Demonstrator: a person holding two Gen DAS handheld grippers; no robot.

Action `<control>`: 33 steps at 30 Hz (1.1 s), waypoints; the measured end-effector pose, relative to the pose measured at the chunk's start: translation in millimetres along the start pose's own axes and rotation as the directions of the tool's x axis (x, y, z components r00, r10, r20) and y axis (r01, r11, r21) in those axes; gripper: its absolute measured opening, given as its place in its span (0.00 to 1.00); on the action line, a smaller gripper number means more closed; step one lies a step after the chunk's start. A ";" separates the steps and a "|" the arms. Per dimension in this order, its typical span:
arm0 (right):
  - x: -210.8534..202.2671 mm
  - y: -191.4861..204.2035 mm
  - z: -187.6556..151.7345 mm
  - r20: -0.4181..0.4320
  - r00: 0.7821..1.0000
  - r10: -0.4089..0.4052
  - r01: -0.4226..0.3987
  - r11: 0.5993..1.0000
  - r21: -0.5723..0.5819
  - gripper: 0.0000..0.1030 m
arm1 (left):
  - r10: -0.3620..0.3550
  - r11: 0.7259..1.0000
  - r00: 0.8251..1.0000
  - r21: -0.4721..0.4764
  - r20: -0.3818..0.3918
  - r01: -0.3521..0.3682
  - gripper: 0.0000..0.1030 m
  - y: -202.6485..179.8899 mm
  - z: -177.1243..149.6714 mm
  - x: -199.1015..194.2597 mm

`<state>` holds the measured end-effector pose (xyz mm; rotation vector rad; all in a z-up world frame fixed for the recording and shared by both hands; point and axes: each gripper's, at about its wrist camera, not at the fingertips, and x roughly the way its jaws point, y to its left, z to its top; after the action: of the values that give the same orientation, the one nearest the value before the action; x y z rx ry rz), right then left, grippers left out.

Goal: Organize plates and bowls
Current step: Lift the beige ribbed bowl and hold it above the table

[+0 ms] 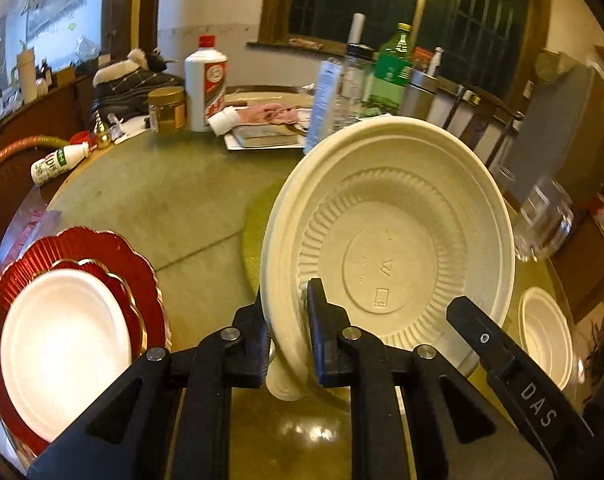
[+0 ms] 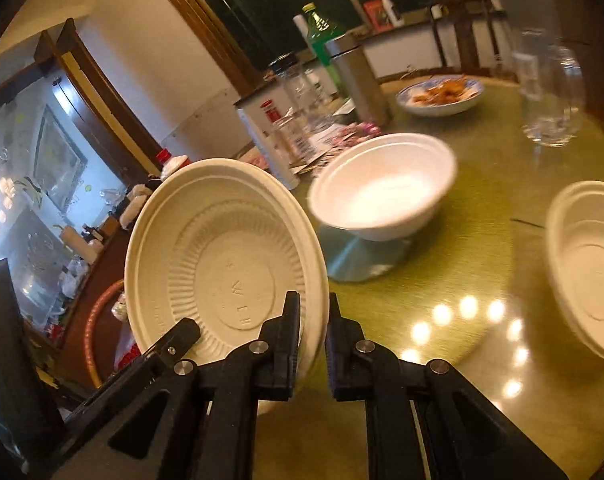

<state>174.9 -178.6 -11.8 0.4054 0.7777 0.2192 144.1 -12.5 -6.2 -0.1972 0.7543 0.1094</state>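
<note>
Black gripper fingers filled the bottom of both views, each pair closed tightly on the rim of a cream disposable dish held up on edge. From the left wrist, the left gripper (image 1: 288,320) was seen pinched on the lower rim of a ribbed paper dish (image 1: 389,248), which looked like more than one dish nested together, with its embossed underside turned toward the camera. Just to the right of those fingers, the tip of the other gripper was seen lying close against the same dish. To the left of the left gripper, low on the table (image 1: 162,200), a small white plate (image 1: 62,344) was stacked on red scalloped plates (image 1: 110,252). To its right, partly hidden, a cream bowl (image 1: 541,332) sat near a drinking glass (image 1: 545,220). From the right wrist, the right gripper (image 2: 313,320) was clamped on the near rim of a like dish (image 2: 222,260), tilted with its underside in view. Ahead and to its right a white bowl (image 2: 381,192) rested on something pale blue, and farther right another cream dish (image 2: 589,264) lay at the frame edge. The step was judged to be carrying the held dishes toward a matching pile. It would be done well if the thin rims were kept firmly pinched, the dishes were levelled before being lowered, the glass was given clearance, and release was delayed until the dishes were seated squarely.
</note>
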 end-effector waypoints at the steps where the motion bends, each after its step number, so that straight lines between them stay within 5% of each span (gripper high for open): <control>1: -2.8 -3.6 -3.6 0.006 1.000 -0.009 0.009 1.000 -0.001 0.11 | -0.001 1.000 1.000 0.007 0.007 0.001 0.14 -4.1 -4.7 0.0; 33: 5.0 -13.7 -19.8 0.042 0.996 -0.075 0.077 0.996 -0.049 0.11 | -0.011 0.999 1.000 0.033 0.026 0.010 0.16 -7.9 -26.1 17.5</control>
<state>164.8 -183.9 -33.5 0.3308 0.7456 0.1585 140.7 -25.3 -35.7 -0.1683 0.7286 0.0897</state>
